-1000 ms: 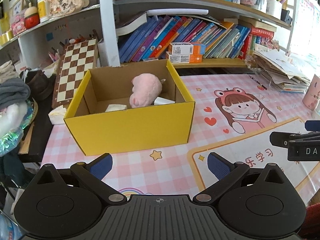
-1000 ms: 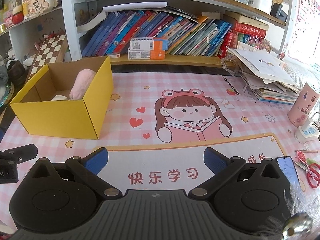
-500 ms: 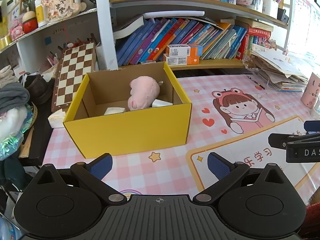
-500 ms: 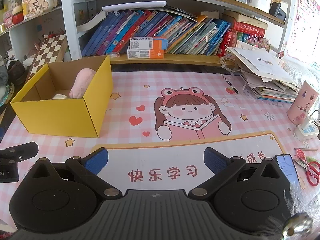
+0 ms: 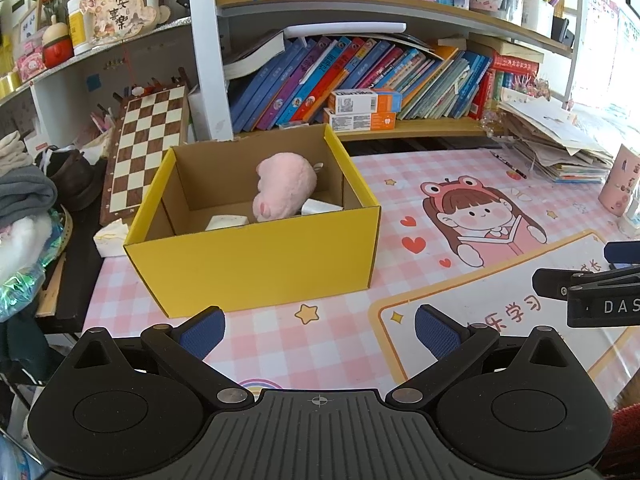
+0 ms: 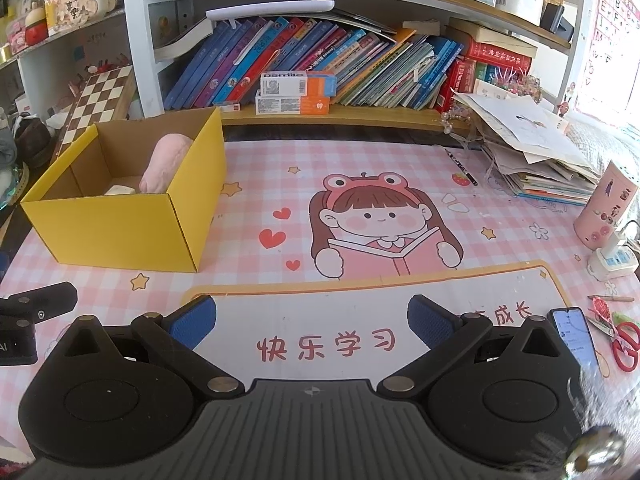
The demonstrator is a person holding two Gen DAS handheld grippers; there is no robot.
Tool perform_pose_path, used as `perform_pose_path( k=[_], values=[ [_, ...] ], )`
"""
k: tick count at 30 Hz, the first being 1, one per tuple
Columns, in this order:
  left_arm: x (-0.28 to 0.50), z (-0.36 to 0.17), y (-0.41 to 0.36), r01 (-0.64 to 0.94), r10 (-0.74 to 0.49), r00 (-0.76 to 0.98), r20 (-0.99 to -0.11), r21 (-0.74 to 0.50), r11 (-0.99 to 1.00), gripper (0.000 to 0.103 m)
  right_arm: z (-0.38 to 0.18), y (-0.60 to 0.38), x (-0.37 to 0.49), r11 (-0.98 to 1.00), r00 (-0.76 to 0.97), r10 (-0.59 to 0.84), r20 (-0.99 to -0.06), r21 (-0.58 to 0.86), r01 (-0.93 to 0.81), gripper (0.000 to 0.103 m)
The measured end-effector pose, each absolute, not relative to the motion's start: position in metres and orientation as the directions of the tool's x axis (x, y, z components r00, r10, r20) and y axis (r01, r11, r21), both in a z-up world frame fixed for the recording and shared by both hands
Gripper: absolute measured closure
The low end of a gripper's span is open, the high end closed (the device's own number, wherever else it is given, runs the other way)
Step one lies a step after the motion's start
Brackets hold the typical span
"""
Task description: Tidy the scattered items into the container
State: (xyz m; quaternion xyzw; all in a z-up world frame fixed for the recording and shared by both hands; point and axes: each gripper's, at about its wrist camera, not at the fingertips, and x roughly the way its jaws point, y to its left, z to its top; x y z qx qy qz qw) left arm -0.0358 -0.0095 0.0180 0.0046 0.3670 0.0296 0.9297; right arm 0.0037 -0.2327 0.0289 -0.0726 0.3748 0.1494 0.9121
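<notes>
Tidying near done, both grippers empty and wide open.

Seen from the left wrist: yellow box at about 11 o'clock on the pink mat, holding a pink plush leaning toward the back wall, plus two white items on the floor of the box at either side of it. Left gripper low at 6 o'clock, jaws spread wide, gripping nothing, well short of the box. Right gripper likewise spread wide and empty, over the mat's text panel. Left on the mat, judging by the right wrist view: only a phone and red scissors at 4 o'clock, a pen at 1 o'clock; unclear whether counted as scattered items. Centre of mat bare, so probably little or nothing remaining.
</notes>
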Motion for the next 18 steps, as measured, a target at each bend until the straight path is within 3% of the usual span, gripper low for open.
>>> perform_pose_path(
  k=[18],
  values=[
    [-0.0323,0.0189,-0.0066,-0.044,0.044,0.739,-0.672,0.016,0.999,0.001,0.0261,-0.2280,0.0097,0.943,0.666,0.223,-0.712,-0.015,-0.332,0.000]
  ],
)
